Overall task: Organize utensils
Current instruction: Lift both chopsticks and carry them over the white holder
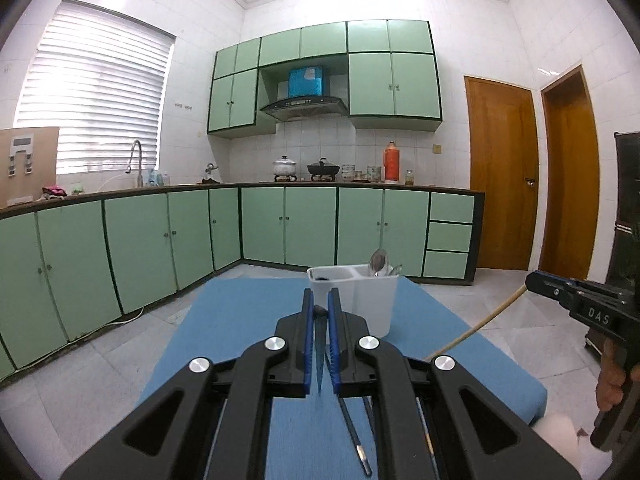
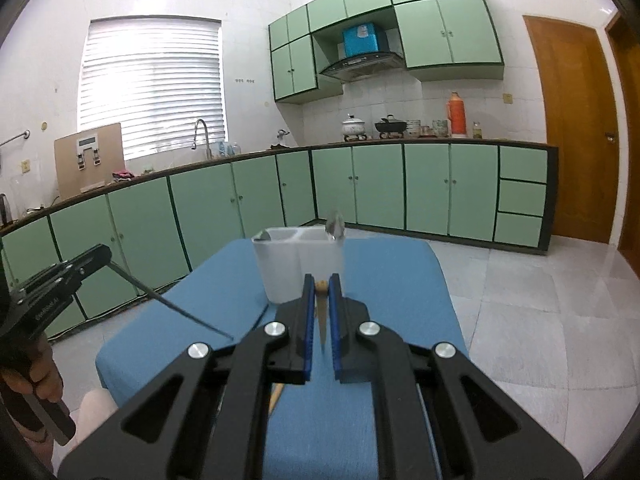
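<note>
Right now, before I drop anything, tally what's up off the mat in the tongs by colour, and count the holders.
dark chopstick, in the left tongs: 1
pale wooden chopstick, in the right tongs: 1
white holder: 1
Total: 3

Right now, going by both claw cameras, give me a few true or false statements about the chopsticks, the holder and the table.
1. The left claw is shut on a dark chopstick. True.
2. The right claw is open and holds nothing. False: it is shut on a wooden chopstick.
3. The white utensil holder stands on the blue table. True.
4. The holder is empty. False: a spoon stands in one compartment.
5. More chopsticks lie on the table. True.
</note>
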The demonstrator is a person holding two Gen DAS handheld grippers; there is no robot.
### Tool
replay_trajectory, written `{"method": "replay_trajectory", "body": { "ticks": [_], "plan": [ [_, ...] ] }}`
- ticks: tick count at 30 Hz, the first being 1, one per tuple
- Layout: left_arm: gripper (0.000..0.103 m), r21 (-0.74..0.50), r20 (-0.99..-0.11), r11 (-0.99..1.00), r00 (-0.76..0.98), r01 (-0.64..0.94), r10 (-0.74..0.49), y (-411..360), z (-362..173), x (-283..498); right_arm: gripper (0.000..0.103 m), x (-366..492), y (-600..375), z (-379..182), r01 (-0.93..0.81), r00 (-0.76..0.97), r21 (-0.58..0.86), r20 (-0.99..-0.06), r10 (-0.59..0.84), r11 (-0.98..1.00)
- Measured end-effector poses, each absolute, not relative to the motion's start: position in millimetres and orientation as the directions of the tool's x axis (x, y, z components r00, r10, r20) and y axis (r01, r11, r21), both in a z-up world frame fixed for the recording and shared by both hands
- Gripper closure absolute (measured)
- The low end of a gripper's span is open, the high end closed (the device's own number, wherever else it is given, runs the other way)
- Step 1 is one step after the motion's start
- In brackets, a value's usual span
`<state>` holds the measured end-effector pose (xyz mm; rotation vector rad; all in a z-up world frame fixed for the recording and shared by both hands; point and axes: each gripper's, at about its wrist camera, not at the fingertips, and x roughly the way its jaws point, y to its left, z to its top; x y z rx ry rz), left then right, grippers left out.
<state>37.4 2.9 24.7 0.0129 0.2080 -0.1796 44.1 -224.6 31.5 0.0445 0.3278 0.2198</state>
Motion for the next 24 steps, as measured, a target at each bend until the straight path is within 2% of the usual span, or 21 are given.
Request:
{"method": "replay_trajectory", "body": {
  "ticks": [16, 24],
  "plan": [
    [0.096, -0.024, -0.239, 0.978, 0.949, 0.205, -0.205, 8.4, 58.2, 69.5, 0.097, 84.9, -213.4, 78.5, -0.281, 0.885, 0.043, -0.376, 0.276, 0.959],
    [0.096, -0.035, -0.227, 0.976, 0.949, 0.216, -0.218, 11.4, 72.5, 77.1, 0.097, 91.2, -206.3, 97.3, -0.305, 0.888, 0.02, -0.355, 0.292, 0.952]
  ]
}}
